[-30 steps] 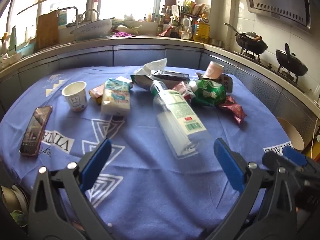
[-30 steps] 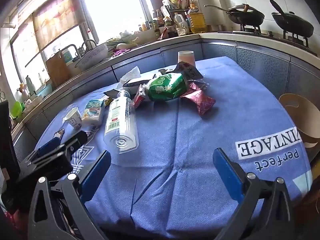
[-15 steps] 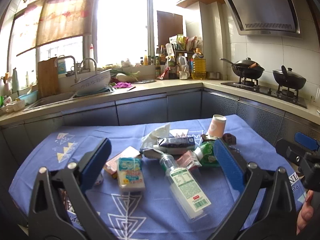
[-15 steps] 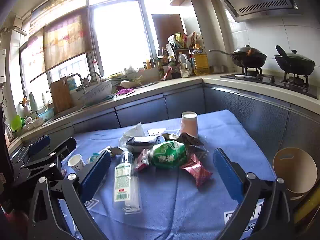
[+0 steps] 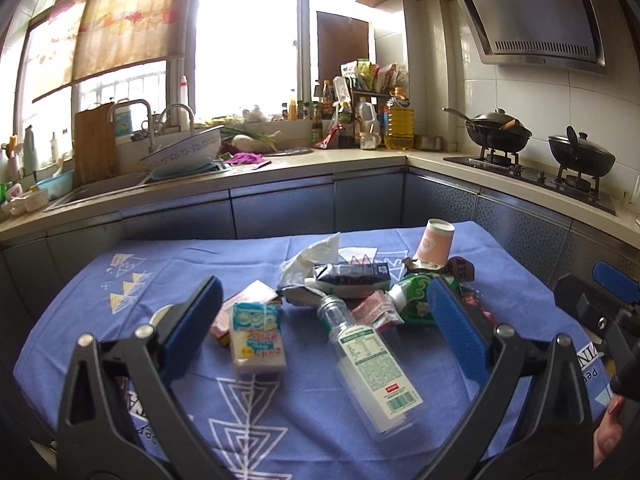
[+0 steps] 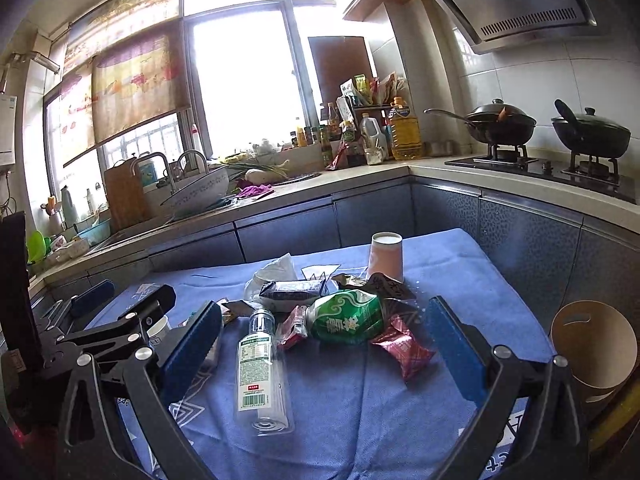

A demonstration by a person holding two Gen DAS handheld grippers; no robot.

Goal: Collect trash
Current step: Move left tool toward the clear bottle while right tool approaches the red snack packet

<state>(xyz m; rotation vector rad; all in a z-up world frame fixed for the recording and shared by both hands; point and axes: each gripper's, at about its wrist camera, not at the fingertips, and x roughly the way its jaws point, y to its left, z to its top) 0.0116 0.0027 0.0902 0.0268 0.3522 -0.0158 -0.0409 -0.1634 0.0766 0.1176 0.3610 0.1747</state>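
A desk under a blue patterned cloth (image 5: 168, 280) carries a heap of trash, seen from just above its near edge. The left gripper (image 5: 324, 326) hovers over the near side with its jaws wide apart, holding nothing. At far left a small white cup (image 6: 159, 326) is mostly hidden behind a gripper finger. Next comes a white tissue pack (image 5: 258, 336), lying flat. Right of it a clear plastic bottle (image 5: 368, 364) lies on its side, neck pointing away. Behind the bottle neck sit a crumpled white tissue (image 5: 310, 258) and a dark carton (image 5: 352, 276). Further right a green snack bag (image 6: 346, 316) rests against a red wrapper (image 6: 402, 346), with a pink paper cup (image 6: 385, 256) standing upright beyond them. The right gripper (image 6: 322, 338) also hangs empty, jaws wide apart. A wooden stool (image 6: 592, 344) stands off the desk's right edge.
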